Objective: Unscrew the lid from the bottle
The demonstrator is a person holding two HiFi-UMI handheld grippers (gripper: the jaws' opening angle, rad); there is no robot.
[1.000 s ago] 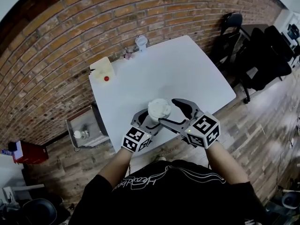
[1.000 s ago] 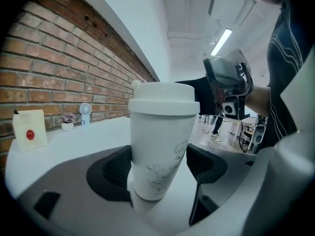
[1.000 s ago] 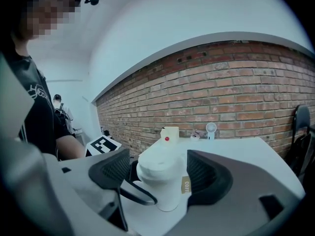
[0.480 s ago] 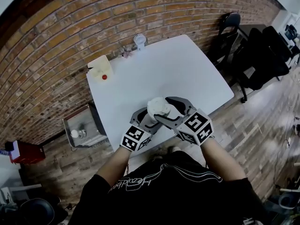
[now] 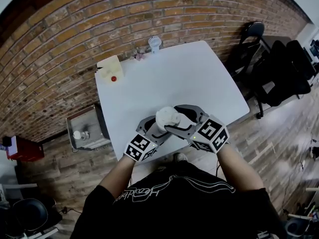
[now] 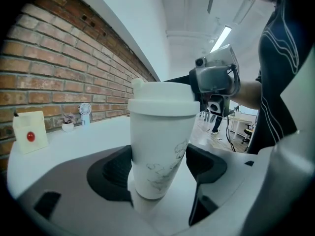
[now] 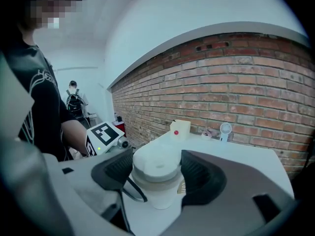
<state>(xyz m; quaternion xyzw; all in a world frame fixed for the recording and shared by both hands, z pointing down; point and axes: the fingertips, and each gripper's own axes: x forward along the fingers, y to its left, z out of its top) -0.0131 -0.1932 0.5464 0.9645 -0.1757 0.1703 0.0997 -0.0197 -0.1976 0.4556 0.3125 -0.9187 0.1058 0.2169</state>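
Nearest the person, just this side of the bottle (image 6: 160, 146), the left gripper (image 5: 156, 127) is clamped on the bottle's lower body, a pad pressed to each flank. The bottle stands upright on the table (image 5: 194, 78), close to its near edge, so its long axis runs straight up. At the top of the bottle, the right gripper (image 7: 156, 172) reaches in from the person's right. Its jaws have just been closing and now sit against both sides of the lid (image 7: 155, 162). It is the gripper placed for the twist, which I judge must turn about the upright axis. Well beyond the bottle, a box (image 5: 110, 71) and a small fan (image 5: 155, 44) stand by the brick wall (image 5: 75, 39).
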